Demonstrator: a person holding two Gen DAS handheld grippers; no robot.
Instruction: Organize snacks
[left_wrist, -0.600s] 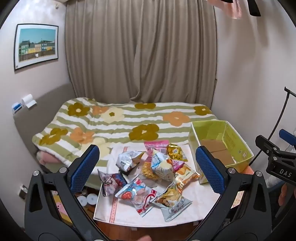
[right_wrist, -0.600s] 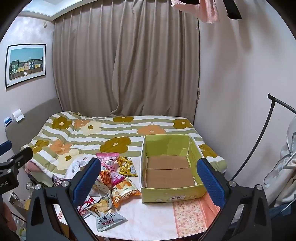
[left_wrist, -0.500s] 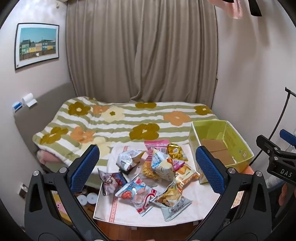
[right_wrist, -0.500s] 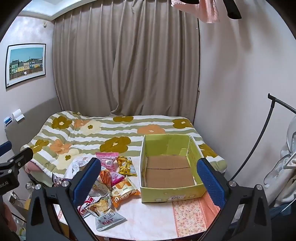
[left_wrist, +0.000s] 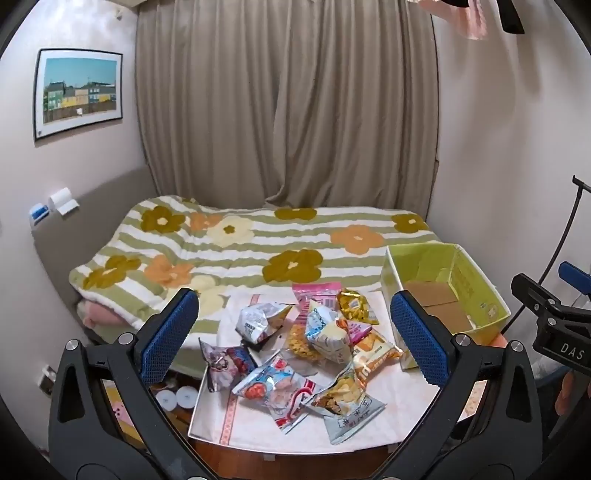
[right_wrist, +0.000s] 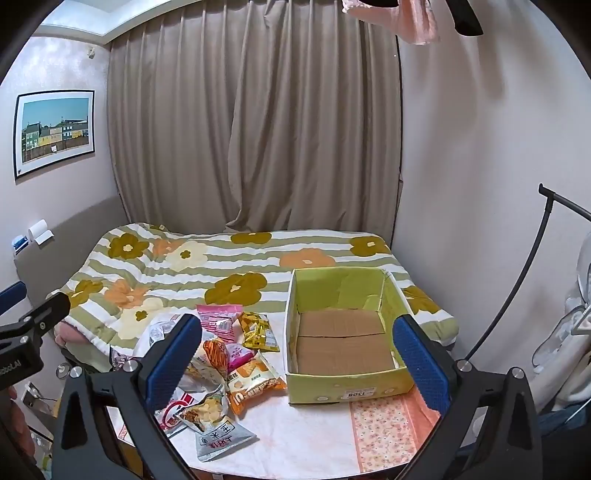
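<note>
Both hand-held grippers, left (left_wrist: 291, 338) and right (right_wrist: 297, 360), spread wide, above snacks (left_wrist: 314, 350) and box (right_wrist: 343, 382) at lower middle.

My room w/ pale pink walls (right_wrist: 461, 147). Big brown curtain (left_wrist: 288, 110) hangs at the back. Bed w/ flower blanket (left_wrist: 240, 243) sits under it. Pic of colored houses (left_wrist: 79, 94) hangs on left wall. Black bent stand (right_wrist: 532, 266) on right.
</note>
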